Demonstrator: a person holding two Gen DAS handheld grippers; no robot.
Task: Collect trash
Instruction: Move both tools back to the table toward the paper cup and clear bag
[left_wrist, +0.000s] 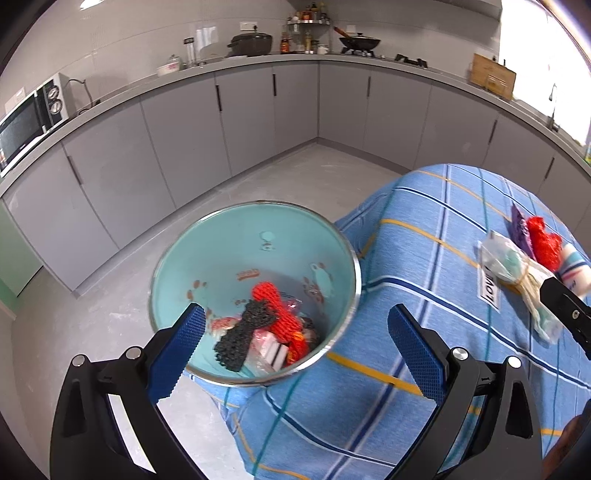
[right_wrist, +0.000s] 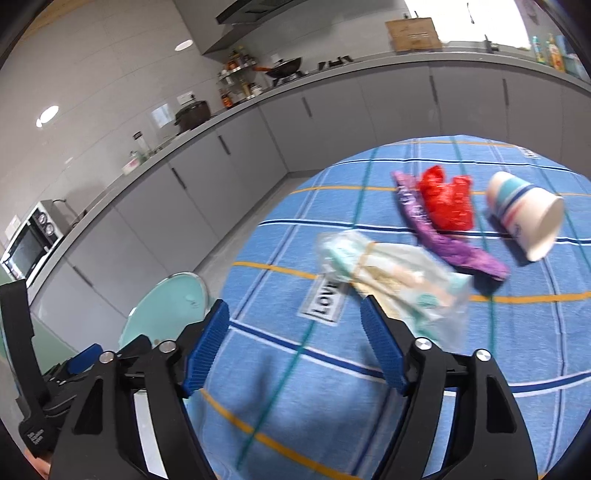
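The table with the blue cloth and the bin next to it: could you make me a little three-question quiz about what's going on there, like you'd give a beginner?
1. True or false: the paper cup stands upright on the blue checked cloth.
2. Which item lies nearest the right gripper? A) the red net B) the clear plastic wrapper C) the purple wrapper
3. Fill in: the left gripper hangs with its jaws wide apart over the ____, which already holds red and black netting.

Key: 1 false, it lies on its side. 2 B. 3 teal bin.
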